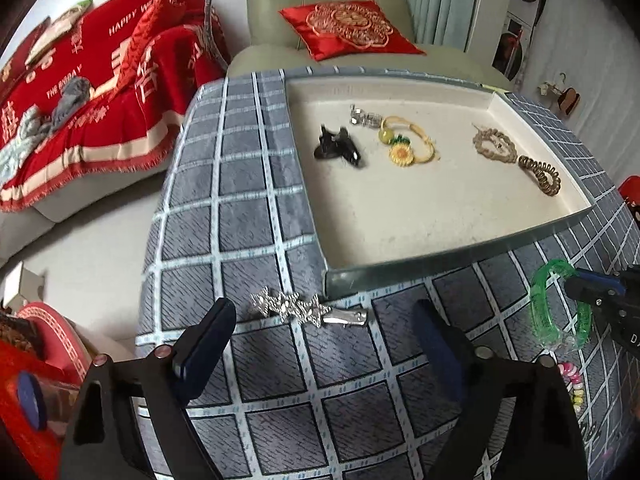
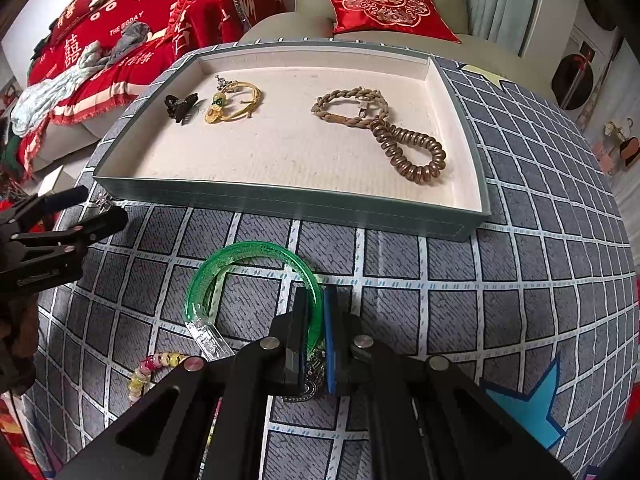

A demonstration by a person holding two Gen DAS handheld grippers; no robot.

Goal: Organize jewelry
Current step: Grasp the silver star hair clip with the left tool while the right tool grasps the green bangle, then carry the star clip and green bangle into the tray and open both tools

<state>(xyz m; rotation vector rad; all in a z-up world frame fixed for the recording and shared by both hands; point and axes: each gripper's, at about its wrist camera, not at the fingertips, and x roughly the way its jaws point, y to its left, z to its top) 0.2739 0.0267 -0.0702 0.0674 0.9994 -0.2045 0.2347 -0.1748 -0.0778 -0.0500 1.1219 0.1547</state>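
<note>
A tray (image 1: 400, 268) (image 2: 280, 204) with a cream lining sits on the checked cloth. In it lie a black claw clip (image 1: 336, 148) (image 2: 181, 107), a yellow sunflower bracelet (image 1: 408, 144) (image 2: 236, 102), a small silver piece (image 1: 364, 117), a braided bracelet (image 1: 494, 146) (image 2: 350, 108) and a bronze coil tie (image 1: 542, 174) (image 2: 416, 152). My left gripper (image 1: 324, 332) is open, its fingers either side of a silver star hair clip (image 1: 304, 308) on the cloth. My right gripper (image 2: 314, 312) (image 1: 592, 288) is shut on the rim of a green bangle (image 2: 248, 284) (image 1: 556, 304).
A pastel bead bracelet (image 2: 152, 368) (image 1: 572, 384) lies on the cloth near the bangle. Under my right fingers lies a dark metal ornament (image 2: 310, 380). A sofa with a red blanket (image 1: 100, 92) and a red cushion (image 1: 348, 28) stand beyond the table.
</note>
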